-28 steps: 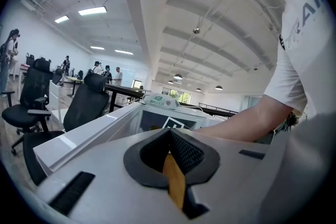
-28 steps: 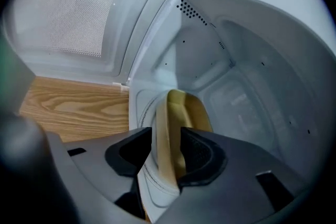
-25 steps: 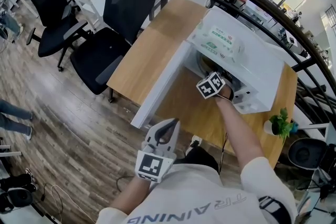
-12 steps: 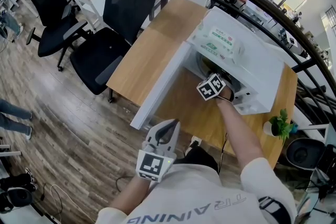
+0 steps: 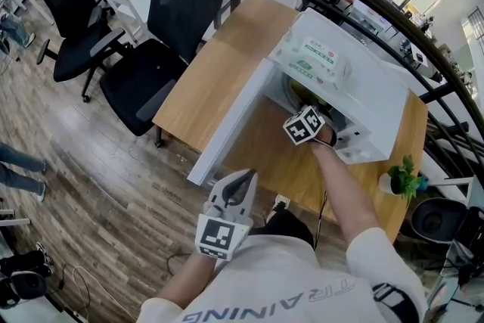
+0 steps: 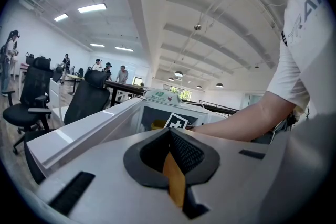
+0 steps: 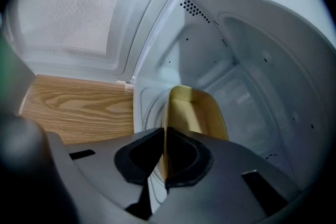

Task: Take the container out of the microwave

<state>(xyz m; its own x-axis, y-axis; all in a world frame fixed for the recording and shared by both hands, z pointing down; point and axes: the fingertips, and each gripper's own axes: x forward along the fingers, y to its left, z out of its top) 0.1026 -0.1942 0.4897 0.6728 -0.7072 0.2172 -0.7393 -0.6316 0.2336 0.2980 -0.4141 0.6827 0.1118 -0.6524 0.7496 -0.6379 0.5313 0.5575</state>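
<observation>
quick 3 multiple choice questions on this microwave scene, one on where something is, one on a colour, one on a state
1. Where is the container?
A. inside the microwave
B. on top of the microwave
C. on the floor

2. What colour is the container?
A. blue
B. yellow
C. red

3. How is the door of the microwave?
A. shut
B. taken off and lying flat
C. swung open

Answers:
1 A: the right gripper view shows it sitting within the white cavity.
2 B: its walls are pale yellow.
3 C: in the head view the door stands out from the front, leaving the cavity exposed.
</observation>
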